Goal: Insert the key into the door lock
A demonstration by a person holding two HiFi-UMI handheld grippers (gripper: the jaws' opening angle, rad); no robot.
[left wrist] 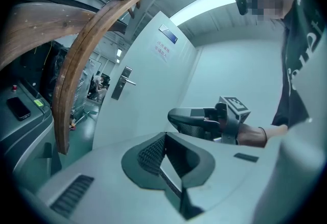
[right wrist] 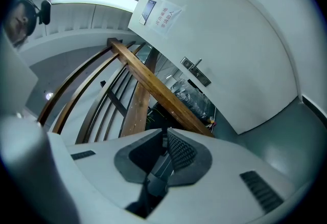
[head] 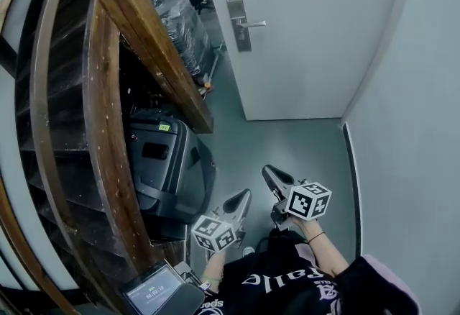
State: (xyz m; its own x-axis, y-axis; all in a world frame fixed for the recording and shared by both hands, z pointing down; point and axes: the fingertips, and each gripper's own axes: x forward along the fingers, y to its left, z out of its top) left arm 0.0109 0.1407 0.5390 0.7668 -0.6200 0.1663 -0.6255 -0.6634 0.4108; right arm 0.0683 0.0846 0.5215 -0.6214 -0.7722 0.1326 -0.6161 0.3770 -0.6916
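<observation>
Right tongs (right wrist: 165, 134) pinch what appears to be a small key (right wrist: 164, 143): rigid, light, slippery; hold its bow. Left tongs (left wrist: 165, 134) closed, empty.

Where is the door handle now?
In the head view the door handle sits at top centre, on the left side of the door, right of the wooden rail.

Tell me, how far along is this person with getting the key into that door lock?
Barely begun. Done: the right gripper has its fingers shut on a small thin piece, seemingly the key. In hand: it hangs low by the person, well short of the door. Left: reaching the lock plate and pushing the key in.
</observation>
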